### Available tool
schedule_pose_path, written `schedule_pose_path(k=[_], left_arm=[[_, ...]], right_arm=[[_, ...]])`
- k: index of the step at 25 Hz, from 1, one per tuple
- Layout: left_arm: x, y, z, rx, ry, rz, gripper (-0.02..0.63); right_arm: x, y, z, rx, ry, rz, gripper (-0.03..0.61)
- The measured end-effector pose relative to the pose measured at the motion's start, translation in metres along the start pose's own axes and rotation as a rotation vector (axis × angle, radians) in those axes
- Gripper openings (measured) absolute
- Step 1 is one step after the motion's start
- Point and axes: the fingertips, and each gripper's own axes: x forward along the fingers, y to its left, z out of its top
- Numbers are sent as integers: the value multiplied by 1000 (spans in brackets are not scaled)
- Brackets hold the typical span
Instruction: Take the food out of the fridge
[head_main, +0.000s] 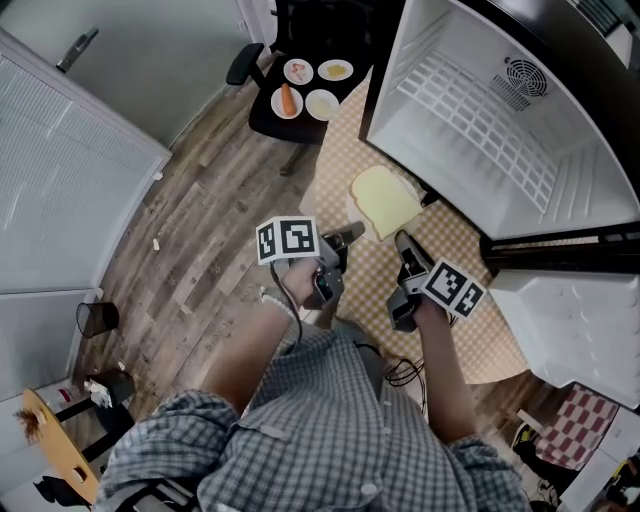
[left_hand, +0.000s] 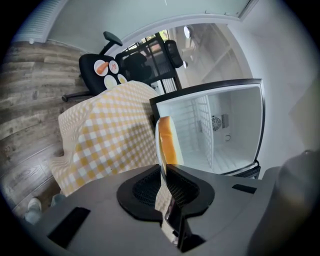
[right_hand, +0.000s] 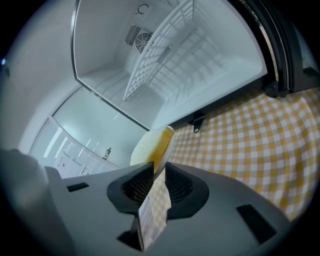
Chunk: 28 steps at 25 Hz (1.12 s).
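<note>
Bread slice (head_main: 385, 197) is outside the fridge (head_main: 480, 120), lying flat over the yellow checked cloth (head_main: 470, 330) just in front of the open door side; can't tell if it touches the cloth. Left gripper (head_main: 353, 235) and right gripper (head_main: 403, 241) are both clamped on its near edge, left and right corner, and each gripper view shows the slice edge-on, pinched between the pads. Far left, well apart: black chair (head_main: 262, 122) with four plates (head_main: 322, 103) on the seat.
</note>
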Motion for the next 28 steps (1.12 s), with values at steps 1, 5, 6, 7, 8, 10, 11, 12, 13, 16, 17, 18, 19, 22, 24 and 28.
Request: schedule_pose_path(k=[1,5,6,7,8,10,11,12,13,16,17,18,19,22,24,28], left_arm=[[1,6,-2,-7,6,12,38],[3,29,-12,-23,29,60,41],[3,33,-13,-28,35,70,41],[3,38,-15,-32,43,80,41],[4,42,-17,-35,50,91,41],[4,50,-20,-34,64,117,43],[4,54,-22,-30,69,131,46],[5,57,-23,-26,75,145,48],[5,60,-24,-23,80,159,49],[6,68,-28,1,99,197,57],[6,70,-29,17,106,210,60],[7,72,-29,36,117,225,64],[7,73,-30,56,129,244,69],[9,77,-32,126,169,302,82],[9,76,-33,167,188,318,88],[6,74,-33,245,218,318,95]], right_arm=[[2,-4,-4,-3,14,-9,64],[9,-20,-20,-1,65,-35,64],[11,-23,-24,1,75,-40,64],[12,-26,-27,0,85,-47,64],[13,-29,-31,-2,96,-54,64],[16,-35,-37,-9,119,-67,64],[17,-37,-40,-13,129,-73,64],[18,-40,-42,-17,138,-79,64],[19,-42,-44,-22,147,-85,64],[22,-48,-49,-35,169,-106,64],[23,-49,-50,-40,174,-115,64],[23,-50,-51,-48,179,-126,64],[24,-51,-51,-59,186,-137,64],[25,-53,-54,-111,207,-162,64],[25,-53,-53,-137,203,-160,64],[22,-56,-50,-189,186,-175,71]])
